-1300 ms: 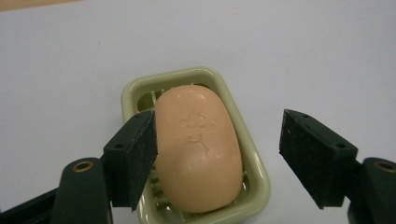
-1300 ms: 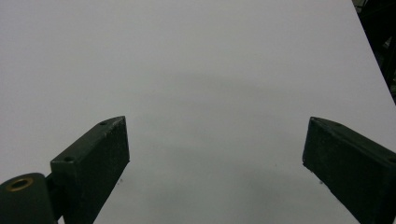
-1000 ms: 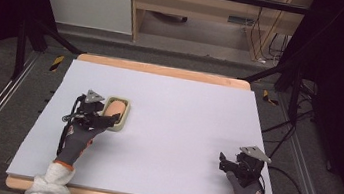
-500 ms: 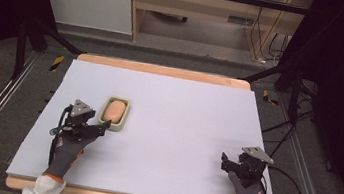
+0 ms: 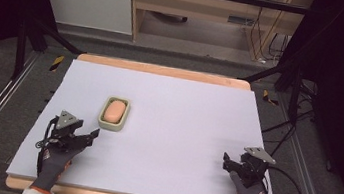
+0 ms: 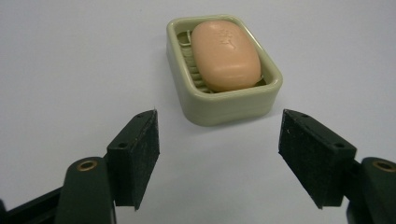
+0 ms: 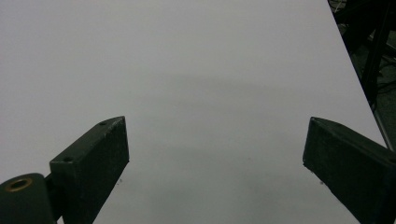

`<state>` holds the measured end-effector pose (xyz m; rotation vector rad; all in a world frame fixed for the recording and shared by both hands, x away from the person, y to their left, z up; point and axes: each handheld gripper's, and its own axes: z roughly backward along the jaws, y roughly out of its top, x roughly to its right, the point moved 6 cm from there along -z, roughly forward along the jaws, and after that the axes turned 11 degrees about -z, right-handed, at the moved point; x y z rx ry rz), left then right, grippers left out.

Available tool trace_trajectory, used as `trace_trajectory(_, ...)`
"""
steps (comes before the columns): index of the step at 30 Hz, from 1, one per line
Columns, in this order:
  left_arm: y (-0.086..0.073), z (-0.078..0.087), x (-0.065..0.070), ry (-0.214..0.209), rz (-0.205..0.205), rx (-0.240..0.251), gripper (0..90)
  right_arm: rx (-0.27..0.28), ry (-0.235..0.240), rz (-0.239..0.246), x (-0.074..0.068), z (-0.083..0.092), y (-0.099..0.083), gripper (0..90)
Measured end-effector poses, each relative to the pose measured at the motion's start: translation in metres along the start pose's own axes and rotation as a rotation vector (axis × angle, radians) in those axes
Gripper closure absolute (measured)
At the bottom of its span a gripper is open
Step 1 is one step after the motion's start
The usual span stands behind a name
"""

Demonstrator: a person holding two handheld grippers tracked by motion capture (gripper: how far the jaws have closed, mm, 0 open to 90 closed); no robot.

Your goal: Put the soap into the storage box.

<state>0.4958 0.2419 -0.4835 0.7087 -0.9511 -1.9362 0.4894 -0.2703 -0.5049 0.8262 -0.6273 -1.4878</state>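
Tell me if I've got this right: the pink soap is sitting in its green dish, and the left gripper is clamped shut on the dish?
Not quite. The pink soap does sit in the green dish, but the left gripper is not clamped on it. The left gripper view shows its jaws wide open, short of the dish and touching nothing.

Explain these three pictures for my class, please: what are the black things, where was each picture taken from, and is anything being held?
A person sits at a table with a hand-held grasping tool in each gloved hand. The high view looks down from above: the left tool is near a soap dish, the right tool lies at the other side. The other two pictures come from small cameras riding on each tool, looking out between its two black jaws. The left one faces the green soap dish holding a peach bar of soap. The right one faces bare white tabletop. Both tools are open and hold nothing.
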Motion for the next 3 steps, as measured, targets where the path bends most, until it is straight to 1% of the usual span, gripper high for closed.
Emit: trace_trajectory(3,-0.0051,0.0017,-0.0039,0.003,0.024,0.005,28.0,0.000,0.002,-0.005,0.0001,-0.0003,-0.0001,7.3)
